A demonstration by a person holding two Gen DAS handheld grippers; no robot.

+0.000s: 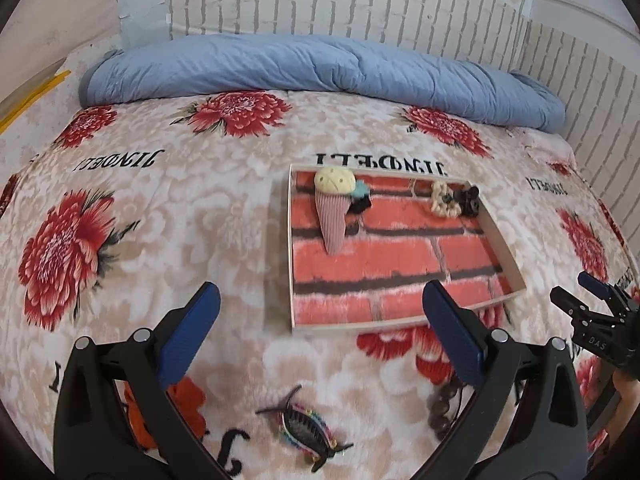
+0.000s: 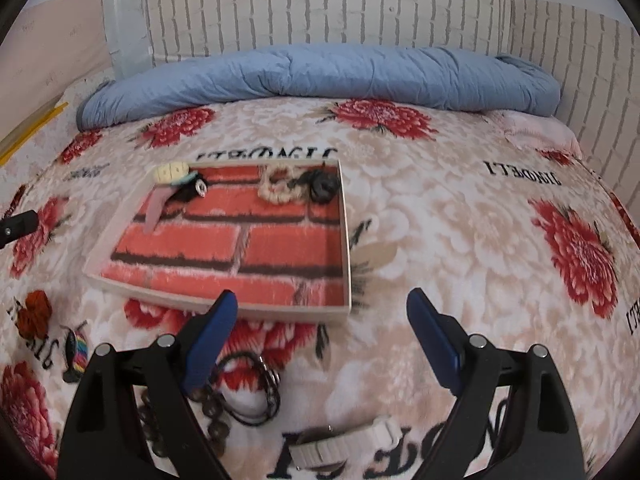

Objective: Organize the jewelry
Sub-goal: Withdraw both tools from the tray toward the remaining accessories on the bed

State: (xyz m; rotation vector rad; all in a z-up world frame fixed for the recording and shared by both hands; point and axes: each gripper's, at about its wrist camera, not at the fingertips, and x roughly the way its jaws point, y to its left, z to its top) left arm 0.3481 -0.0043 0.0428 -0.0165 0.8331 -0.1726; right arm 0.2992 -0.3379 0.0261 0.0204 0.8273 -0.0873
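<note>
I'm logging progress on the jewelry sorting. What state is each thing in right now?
Left tool: open, holding nothing.
Right tool: open, holding nothing.
Tray: lidless, partly filled.
Ice-cream hair clip: in the tray.
Cream crochet piece: in the tray.
Dark scrunchie: in the tray, touching the crochet piece.
Rainbow claw clip: on the blanket, outside the tray.
Bead bracelet: outside the tray.
White watch: outside the tray.

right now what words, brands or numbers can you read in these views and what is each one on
"JINQELI", upside down and repeated: on the floral blanket, clearest beyond the tray.
"DAS": on the right gripper, seen from the left wrist view.
Large black letters on the blanket by the white watch: cut off, unreadable.
Nothing legible on the tray or jewelry.
</note>
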